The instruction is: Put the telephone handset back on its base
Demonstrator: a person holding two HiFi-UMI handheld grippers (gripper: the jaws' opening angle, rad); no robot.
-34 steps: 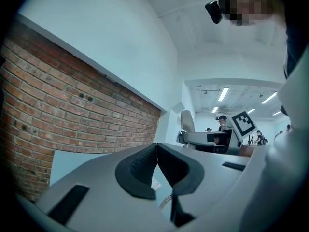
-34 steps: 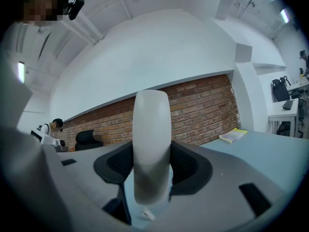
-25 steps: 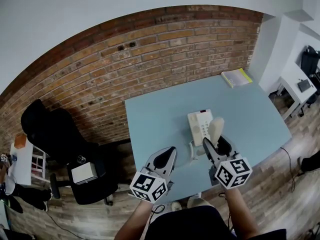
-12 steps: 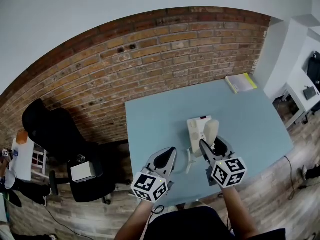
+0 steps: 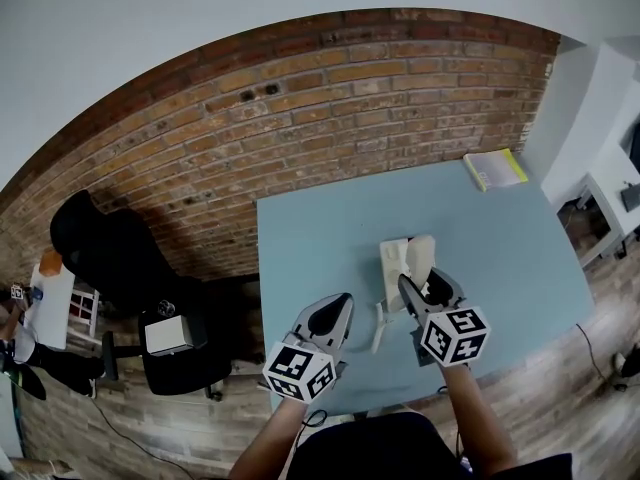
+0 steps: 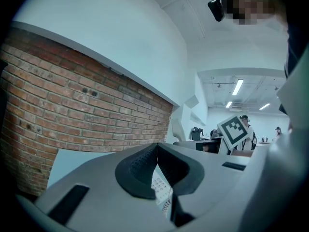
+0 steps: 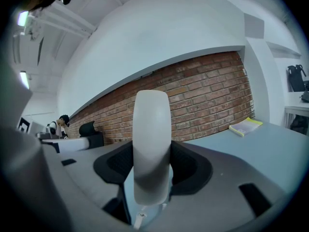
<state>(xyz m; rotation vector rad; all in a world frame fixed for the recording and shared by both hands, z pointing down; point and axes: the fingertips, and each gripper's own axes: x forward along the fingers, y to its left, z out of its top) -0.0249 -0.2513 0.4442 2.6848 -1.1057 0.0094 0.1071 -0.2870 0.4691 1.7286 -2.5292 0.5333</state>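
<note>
- Two hand-held grippers are over the near edge of a pale blue table, each with its marker cube towards the person
- Right gripper has its jaws closed on the cream telephone handset; in the right gripper view the handset stands upright between the dark ribbed pads, gripped at its lower part, with its rounded end well above the jaws
- Telephone base lies flat on the table, and from the head view the handset sits at the base's right side (whether the two touch cannot be told)
- Left gripper hovers to the left of the base and apart from it; its jaws meet at the tips and hold nothing
- Through the gap below those tips, the left gripper view shows the base's keypad and a bit of coiled cord
- A yellow-edged book lies at the table's far right corner, near the brick wall
- A black office chair stands on the wooden floor, left of the table
</note>
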